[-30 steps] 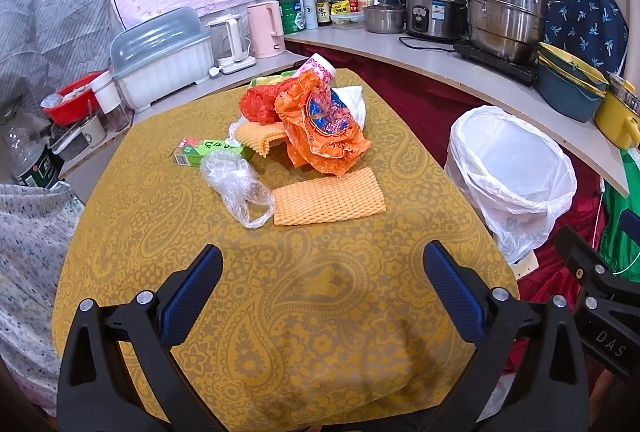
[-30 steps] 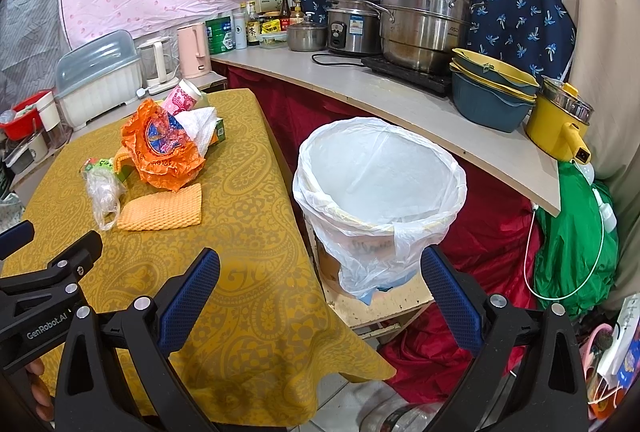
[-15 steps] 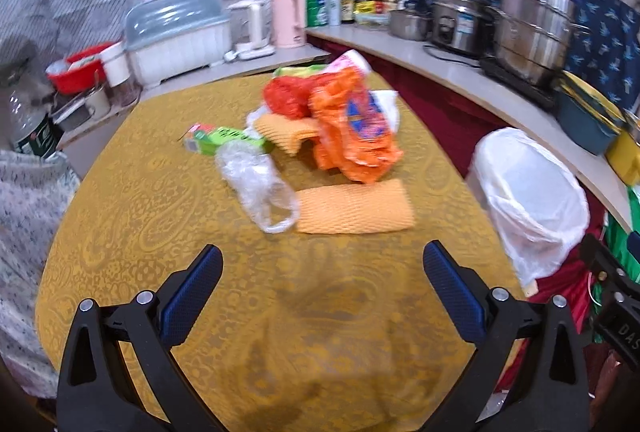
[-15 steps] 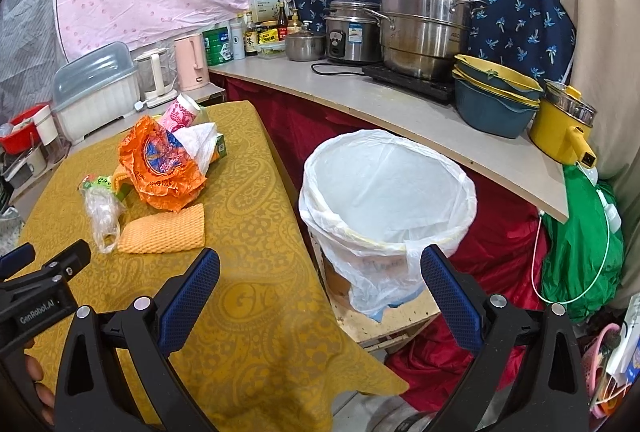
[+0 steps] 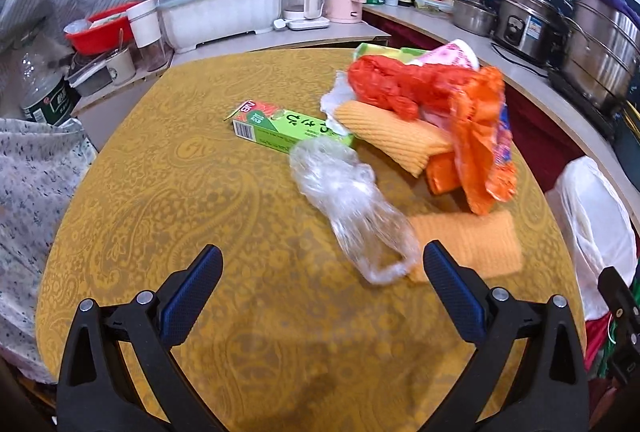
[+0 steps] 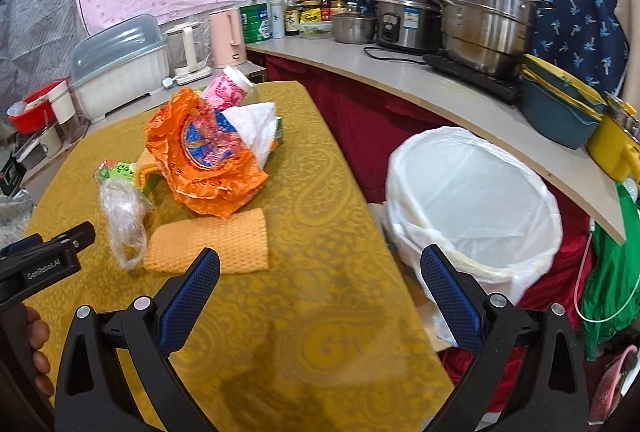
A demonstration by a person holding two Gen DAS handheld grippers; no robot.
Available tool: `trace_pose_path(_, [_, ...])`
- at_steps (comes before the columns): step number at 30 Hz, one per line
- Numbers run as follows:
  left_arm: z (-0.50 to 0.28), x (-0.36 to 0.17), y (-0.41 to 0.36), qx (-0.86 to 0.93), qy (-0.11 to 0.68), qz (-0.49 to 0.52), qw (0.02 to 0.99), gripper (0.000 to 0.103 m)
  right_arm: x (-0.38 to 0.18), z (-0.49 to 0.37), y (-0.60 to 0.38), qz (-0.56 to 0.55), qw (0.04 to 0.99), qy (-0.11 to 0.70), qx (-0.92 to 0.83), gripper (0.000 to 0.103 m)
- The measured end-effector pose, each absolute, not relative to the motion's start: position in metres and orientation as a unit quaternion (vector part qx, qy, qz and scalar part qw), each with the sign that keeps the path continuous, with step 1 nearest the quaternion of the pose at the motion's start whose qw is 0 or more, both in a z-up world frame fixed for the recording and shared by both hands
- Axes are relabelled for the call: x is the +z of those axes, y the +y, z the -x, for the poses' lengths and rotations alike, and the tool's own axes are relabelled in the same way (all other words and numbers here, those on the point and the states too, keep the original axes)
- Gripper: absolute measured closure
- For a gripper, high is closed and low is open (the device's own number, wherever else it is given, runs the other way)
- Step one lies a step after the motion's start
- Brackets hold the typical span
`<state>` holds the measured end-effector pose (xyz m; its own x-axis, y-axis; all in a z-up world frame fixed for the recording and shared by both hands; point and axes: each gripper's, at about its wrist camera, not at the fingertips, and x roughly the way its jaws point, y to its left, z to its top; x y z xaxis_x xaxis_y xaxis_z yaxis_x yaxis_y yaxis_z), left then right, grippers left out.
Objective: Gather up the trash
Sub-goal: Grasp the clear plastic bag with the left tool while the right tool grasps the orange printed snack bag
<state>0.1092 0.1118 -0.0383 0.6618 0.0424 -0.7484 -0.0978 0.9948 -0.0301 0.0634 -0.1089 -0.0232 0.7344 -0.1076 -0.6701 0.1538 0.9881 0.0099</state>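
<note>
Both grippers hang over the table [image 5: 168,192] with nothing between their fingers. Left gripper [image 5: 320,272] has its jaws spread wide, its blue pads low over the yellow cloth, and the crumpled clear plastic bag [image 5: 352,204] lies just ahead of it, its near end close to the inner side of the right-hand pad. Right gripper [image 6: 320,280] is spread equally wide at the table's edge, one pad just beside the flat orange foam net [image 6: 208,244] and the other in front of the white-lined bin [image 6: 476,200], which stands on the floor beside the table. The trash sits in a loose heap toward the far side of the table: a green carton [image 5: 280,128], a second curled orange foam net [image 5: 392,140], a red plastic bag [image 5: 396,84], an orange printed wrapper [image 6: 208,156], a white tissue [image 6: 256,124] and a pink paper cup [image 6: 226,88]. The clear bag overlaps the edge of the flat net.
</note>
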Motion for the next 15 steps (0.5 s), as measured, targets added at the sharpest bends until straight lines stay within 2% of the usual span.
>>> trace_pose_path(15, [-0.178, -0.073, 0.123, 0.001, 0.442, 0.083, 0.893, 0.007, -0.041, -0.135, -0.062, -0.037, 0.925, 0.376, -0.043, 0.007])
